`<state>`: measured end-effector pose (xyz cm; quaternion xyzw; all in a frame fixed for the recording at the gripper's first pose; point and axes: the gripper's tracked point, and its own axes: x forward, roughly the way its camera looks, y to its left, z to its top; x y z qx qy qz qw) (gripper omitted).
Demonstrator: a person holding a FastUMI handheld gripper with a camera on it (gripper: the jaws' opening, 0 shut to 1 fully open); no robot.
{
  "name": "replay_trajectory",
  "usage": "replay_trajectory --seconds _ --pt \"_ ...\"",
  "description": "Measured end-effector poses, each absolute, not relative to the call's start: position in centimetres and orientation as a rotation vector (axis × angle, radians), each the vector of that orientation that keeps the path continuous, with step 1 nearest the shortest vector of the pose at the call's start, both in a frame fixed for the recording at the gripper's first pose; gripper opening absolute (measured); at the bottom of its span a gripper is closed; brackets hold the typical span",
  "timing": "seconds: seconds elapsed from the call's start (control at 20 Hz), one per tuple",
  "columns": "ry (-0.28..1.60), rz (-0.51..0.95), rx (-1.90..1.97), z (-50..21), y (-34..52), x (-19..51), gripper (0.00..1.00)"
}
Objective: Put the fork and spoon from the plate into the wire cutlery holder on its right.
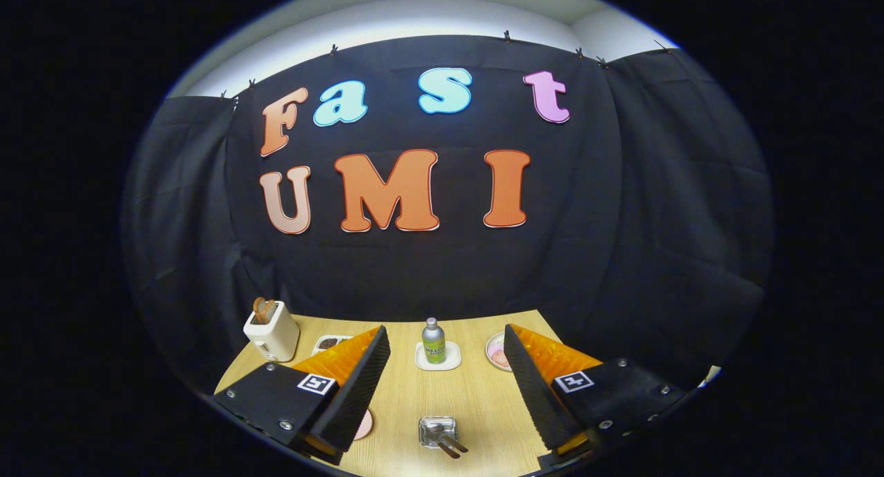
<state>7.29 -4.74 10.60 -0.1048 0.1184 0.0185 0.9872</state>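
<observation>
Leftmost, a toaster (271, 332) with bread sits at the table's (476, 401) far corner — then a bottle (434, 340) on its coaster. Between the gripper's (447, 339) widely spread fingers, near them, the wire cutlery holder (438, 432) — utensils inside.

My left tool finger (359, 380) covers most of a pink plate (364, 425) and part of a tray (330, 342); the right finger (532, 380) hides part of a dish (496, 351).

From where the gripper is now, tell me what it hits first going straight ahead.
Probably the bottle on its small white tray, centred beyond the open gripper. The cutlery holder sits low between the fingers, likely beneath that line; depth is unclear.
</observation>
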Motion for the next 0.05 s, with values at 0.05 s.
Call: replay_trajectory --seconds 0.05 --pt "0.242 0.04 -0.213 10.4 -4.49 7.34 0.99"
